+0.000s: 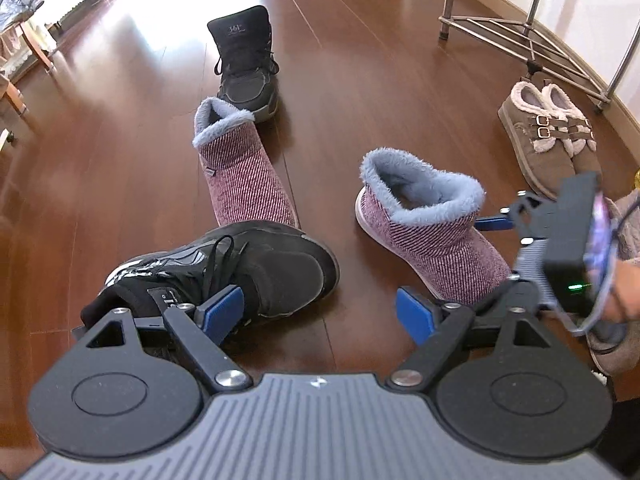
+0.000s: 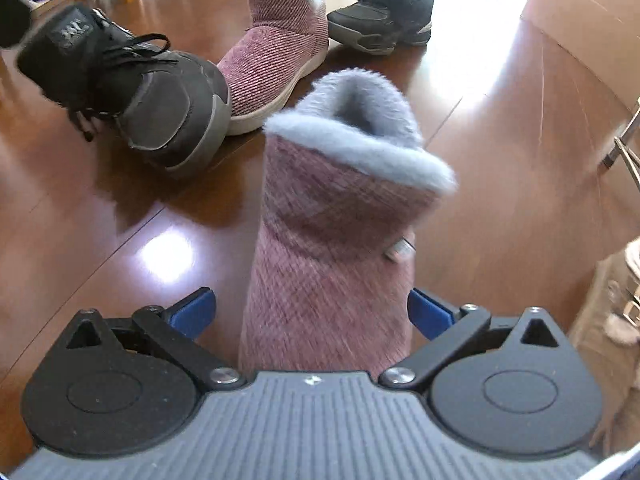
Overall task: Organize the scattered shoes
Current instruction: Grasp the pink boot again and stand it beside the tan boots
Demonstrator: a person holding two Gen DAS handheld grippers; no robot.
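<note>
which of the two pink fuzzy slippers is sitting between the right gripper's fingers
The nearer pink slipper, alone right of the black sneaker. It sits between the open right gripper, pads apart. The other pink slipper lies between both sneakers.

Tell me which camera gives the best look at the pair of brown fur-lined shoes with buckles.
The left wrist view. There the brown buckled pair sits whole, side by side on the floor near the metal rack. The right wrist view catches only a blurred sliver of it at the right edge, cut off by the frame.
</note>
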